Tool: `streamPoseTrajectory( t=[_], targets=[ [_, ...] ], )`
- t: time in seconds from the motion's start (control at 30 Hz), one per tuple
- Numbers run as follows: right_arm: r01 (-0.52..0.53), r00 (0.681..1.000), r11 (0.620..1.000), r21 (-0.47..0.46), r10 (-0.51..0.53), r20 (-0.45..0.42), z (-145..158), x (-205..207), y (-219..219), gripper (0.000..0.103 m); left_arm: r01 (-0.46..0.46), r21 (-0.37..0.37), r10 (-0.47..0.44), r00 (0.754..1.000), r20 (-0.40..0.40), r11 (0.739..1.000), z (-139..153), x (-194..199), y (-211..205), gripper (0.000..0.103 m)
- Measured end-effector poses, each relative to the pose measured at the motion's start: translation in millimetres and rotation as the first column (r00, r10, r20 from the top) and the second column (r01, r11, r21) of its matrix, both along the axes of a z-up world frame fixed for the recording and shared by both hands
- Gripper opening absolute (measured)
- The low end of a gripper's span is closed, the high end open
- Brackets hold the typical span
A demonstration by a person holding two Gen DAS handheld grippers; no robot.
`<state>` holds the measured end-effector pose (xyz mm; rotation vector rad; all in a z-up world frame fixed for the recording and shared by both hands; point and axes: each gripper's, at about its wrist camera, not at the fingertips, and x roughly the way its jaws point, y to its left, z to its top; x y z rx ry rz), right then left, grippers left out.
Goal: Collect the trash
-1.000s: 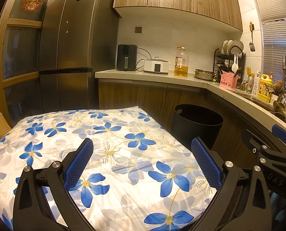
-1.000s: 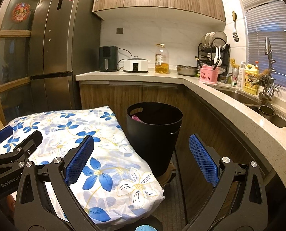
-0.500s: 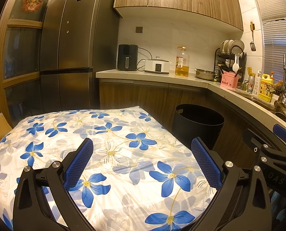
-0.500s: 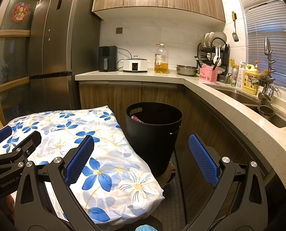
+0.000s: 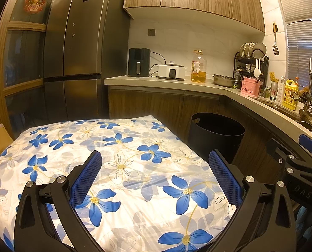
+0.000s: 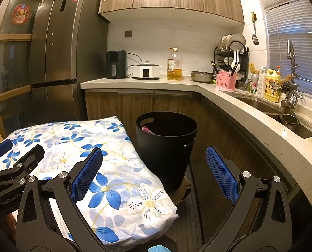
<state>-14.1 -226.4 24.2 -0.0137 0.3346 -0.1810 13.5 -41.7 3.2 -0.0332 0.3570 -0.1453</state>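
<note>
A: How are the grippers?
B: Left gripper [image 5: 155,174] and right gripper [image 6: 154,172] both gape wide, holding nothing, above the cloth [image 5: 122,168].
A: And the bin?
B: The bin [image 6: 166,147] stands beside the cloth, something pink [image 6: 145,129] inside.

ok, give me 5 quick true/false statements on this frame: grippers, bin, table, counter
1. Both the left gripper and the right gripper are open and hold nothing. True.
2. The black bin is empty. False: something pink lies inside near its rim.
3. The bin stands on the floor to the right of the floral cloth. True.
4. Trash lies on the floral cloth. False: none shows on it.
5. The oil bottle stands in the sink. False: it is on the counter, beside the white cooker.
</note>
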Motion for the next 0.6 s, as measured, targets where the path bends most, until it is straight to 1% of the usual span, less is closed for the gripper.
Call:
streamPoseTrajectory(
  t=[0.6],
  targets=[
    [0.0, 1.0, 1.0, 0.001, 0.0, 0.0, 0.0, -0.5, -1.0, 0.098, -0.002, 0.002, 0.002, 1.0, 0.0, 1.0, 0.1, 0.4, 1.5, 0.097]
  ],
)
